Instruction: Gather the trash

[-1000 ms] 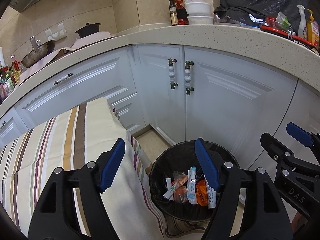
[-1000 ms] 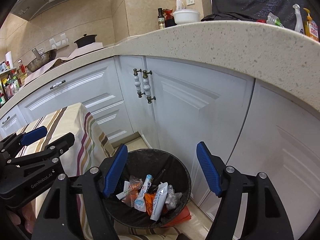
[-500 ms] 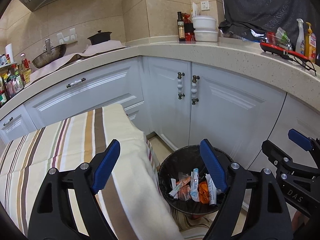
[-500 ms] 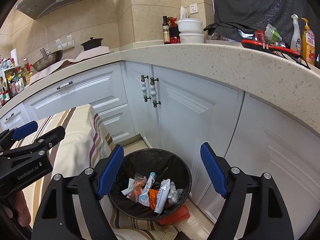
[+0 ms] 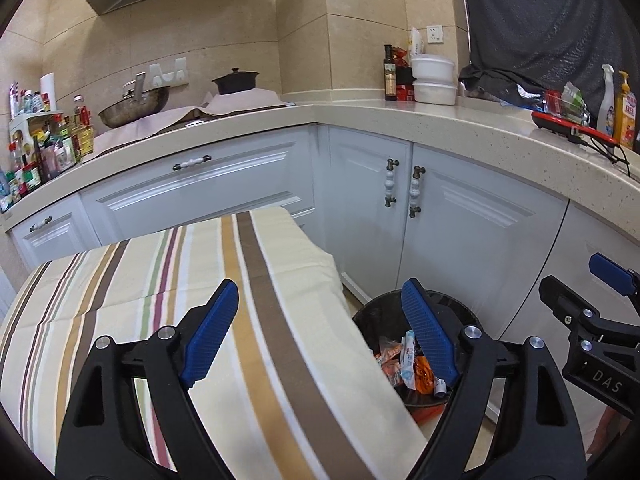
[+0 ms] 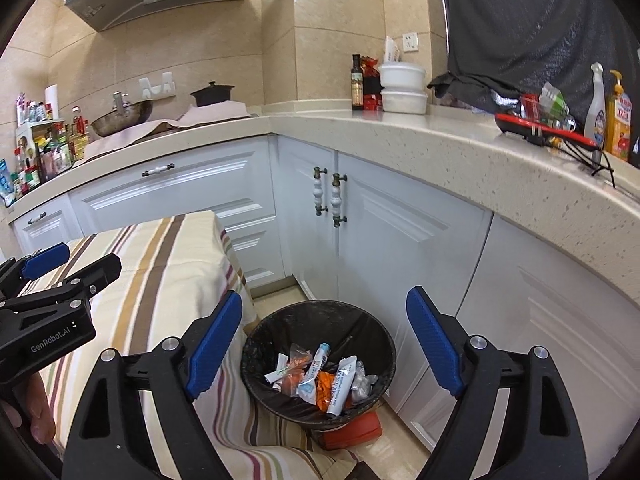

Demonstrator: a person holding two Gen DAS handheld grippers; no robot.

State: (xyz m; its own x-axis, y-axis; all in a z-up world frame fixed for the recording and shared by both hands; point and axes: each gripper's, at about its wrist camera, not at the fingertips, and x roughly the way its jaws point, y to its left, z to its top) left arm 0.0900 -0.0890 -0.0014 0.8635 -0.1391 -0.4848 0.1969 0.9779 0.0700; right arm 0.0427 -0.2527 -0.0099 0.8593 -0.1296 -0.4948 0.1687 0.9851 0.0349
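A black-lined trash bin [image 6: 256, 344] stands on the floor in the cabinet corner, beside the table. It holds several wrappers and tubes [image 6: 320, 380]. My right gripper [image 6: 325, 294] hovers above and short of the bin; its jaws are opening and nothing is between the blue pads. My left gripper [image 5: 319, 286] is open and empty over the striped tablecloth [image 5: 160, 280]. From there the bin [image 5: 380, 316] lies to the right, half hidden by the cloth and the right finger. Its trash [image 5: 408, 364] shows beside that finger.
White cabinet doors [image 6: 400, 240] close in behind and to the right of the bin, under a speckled counter [image 6: 440, 148] carrying bottles, bowls and a red tray. A red object [image 6: 352, 428] lies under the bin. A hand [image 6: 36, 412] shows at the left edge.
Both grippers have drawn back and upward from the bin, which now looks smaller and lower. Both pairs of jaws have spread wider. More of the striped tablecloth fills the left wrist view.
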